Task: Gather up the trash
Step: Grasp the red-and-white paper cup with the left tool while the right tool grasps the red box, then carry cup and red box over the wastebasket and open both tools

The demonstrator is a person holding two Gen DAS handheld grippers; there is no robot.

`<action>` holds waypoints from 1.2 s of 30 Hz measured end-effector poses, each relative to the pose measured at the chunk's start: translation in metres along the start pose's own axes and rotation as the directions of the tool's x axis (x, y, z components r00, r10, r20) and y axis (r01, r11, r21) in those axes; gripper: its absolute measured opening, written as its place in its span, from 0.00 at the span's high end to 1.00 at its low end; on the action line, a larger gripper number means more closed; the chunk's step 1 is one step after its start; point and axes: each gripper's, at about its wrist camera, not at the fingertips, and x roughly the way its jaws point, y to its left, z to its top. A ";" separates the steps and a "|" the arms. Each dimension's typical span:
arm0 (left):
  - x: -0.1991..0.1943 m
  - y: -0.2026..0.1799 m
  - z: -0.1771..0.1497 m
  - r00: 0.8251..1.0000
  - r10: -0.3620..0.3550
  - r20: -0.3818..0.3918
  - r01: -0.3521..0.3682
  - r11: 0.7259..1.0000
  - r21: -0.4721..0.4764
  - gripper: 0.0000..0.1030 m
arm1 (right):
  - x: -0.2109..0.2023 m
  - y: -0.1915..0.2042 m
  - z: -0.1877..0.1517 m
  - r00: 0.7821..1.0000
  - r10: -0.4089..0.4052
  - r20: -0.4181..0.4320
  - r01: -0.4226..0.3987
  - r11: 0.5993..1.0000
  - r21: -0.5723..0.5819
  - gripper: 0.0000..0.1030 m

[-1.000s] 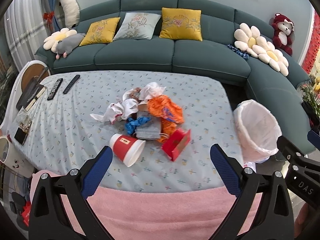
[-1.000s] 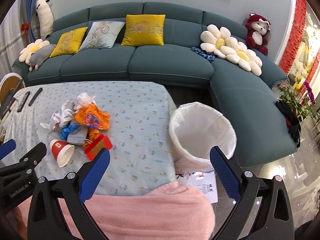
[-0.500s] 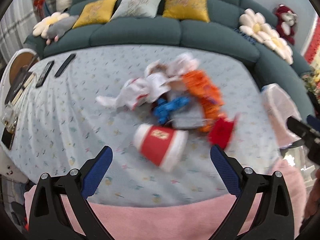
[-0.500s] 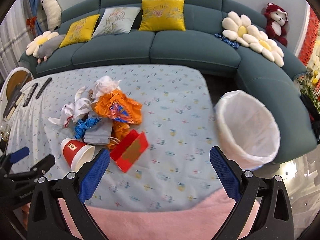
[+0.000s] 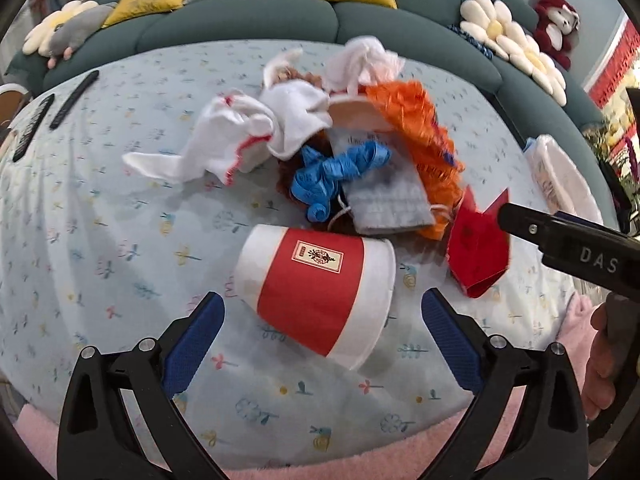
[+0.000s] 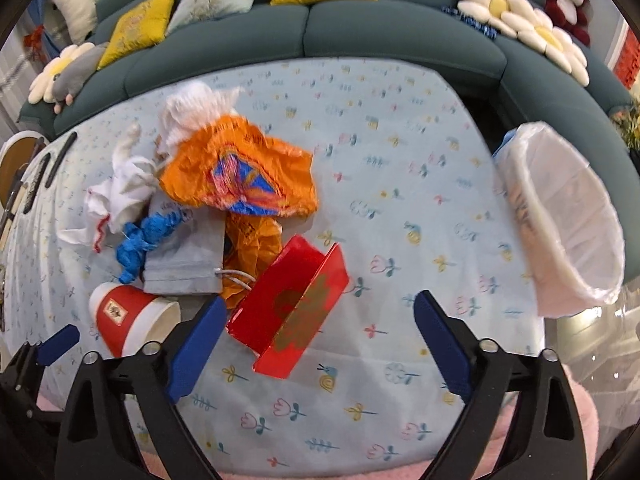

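Tongs lower than before: left tongs (image 5: 322, 332) wide astride paper cup (image 5: 316, 294), right tongs (image 6: 316, 342) closing around red box (image 6: 290, 308).

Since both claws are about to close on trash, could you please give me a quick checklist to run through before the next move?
1. Left claw open around its target: ok, the paper cup lies on its side between the pads, not yet pressed.
2. Right claw lined up: ok, the red box sits between its fingers, nearer the left one; jaws closing, no contact yet.
3. Claws clear of each other: ok, apart but close.
4. Cup empty: cannot tell, its mouth faces away.
5. Lined bin open and unobstructed: ok, at the table's right edge.
6. Remotes clear of the trash pile: ok.
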 end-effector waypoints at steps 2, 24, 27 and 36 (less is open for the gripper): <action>0.009 0.001 0.000 1.000 -0.006 -0.017 0.006 1.000 0.006 0.08 | 0.009 0.003 -0.002 1.000 0.002 -0.023 -0.002 1.000 0.006 0.19; 0.017 -0.005 -0.010 0.996 -0.060 -0.060 0.059 0.998 -0.011 0.84 | 0.000 -0.022 -0.018 0.997 0.026 -0.067 -0.024 0.999 0.039 0.96; 0.015 -0.014 -0.009 0.998 -0.026 -0.053 0.026 1.000 0.001 0.90 | -0.010 -0.029 -0.018 0.998 0.034 -0.055 -0.031 0.998 0.057 0.96; -0.027 -0.037 -0.004 0.999 -0.037 0.028 0.037 0.999 0.012 0.97 | -0.049 -0.051 -0.003 0.998 0.036 0.043 -0.038 0.998 0.051 0.96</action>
